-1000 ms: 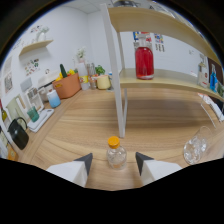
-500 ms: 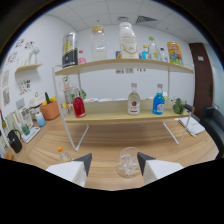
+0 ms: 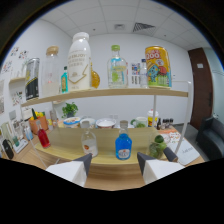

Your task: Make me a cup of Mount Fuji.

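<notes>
A white-walled room with a ceiling vent holds a two-level wooden shelf [image 3: 150, 93]. The gripper [image 3: 114, 162] hangs in front of it with its jaws apart and nothing between them. Just beyond the jaws, on the lower level, stands a blue bottle [image 3: 123, 145], with a clear bottle [image 3: 89, 143] left of it and a green bottle [image 3: 157, 147] right. A red bottle [image 3: 43, 138] sits far left. On the upper level stand a tall white bottle [image 3: 79, 62], a clear green-capped bottle [image 3: 117, 69] and a yellow carton [image 3: 158, 66].
</notes>
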{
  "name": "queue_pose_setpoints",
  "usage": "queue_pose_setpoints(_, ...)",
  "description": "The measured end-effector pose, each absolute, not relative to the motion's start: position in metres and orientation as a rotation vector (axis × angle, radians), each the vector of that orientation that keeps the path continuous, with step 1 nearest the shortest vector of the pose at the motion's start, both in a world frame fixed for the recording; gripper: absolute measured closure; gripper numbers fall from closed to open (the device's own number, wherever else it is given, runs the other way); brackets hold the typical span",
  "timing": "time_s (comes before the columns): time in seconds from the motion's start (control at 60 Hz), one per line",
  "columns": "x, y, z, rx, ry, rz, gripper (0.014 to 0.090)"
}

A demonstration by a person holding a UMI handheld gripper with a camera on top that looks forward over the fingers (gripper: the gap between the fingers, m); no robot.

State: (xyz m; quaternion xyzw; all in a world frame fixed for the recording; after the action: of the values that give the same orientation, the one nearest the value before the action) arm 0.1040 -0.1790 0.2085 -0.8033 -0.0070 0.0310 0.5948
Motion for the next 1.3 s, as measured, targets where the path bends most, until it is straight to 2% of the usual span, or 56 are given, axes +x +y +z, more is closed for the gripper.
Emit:
queue_pose_setpoints(0.083, 0.111, -0.154, 0.207, -1.857, -0.029, 0.071, 0.0209)
queue_pose_setpoints(0.217, 0.120, -0.123, 0.199, -1.866, -0.043, 0.071, 0.0280)
queue_pose_setpoints(0.267, 0.122, -0.115, 0.194, -1.874, -0.045, 0.072, 0.0337)
queue_pose_setpoints(0.467, 0.125, -0.102, 0.182, -1.893, -0.052, 0.073, 0.0671)
queue_pose_setpoints(0.717, 0.127, -0.109, 0.188, -1.898, -0.027, 0.057, 0.0685)
queue_pose_setpoints(0.85, 0.125, -0.133, 0.206, -1.872, 0.003, 0.059, 0.0685)
queue_pose_setpoints(0.933, 0.126, -0.154, 0.203, -1.878, 0.033, 0.065, 0.0686)
queue_pose_setpoints(1.117, 0.126, -0.201, 0.152, -1.962, 0.094, 0.061, 0.0687)
queue_pose_setpoints(1.3, 0.128, -0.217, 0.090, -2.064, -0.012, -0.092, 0.0685)
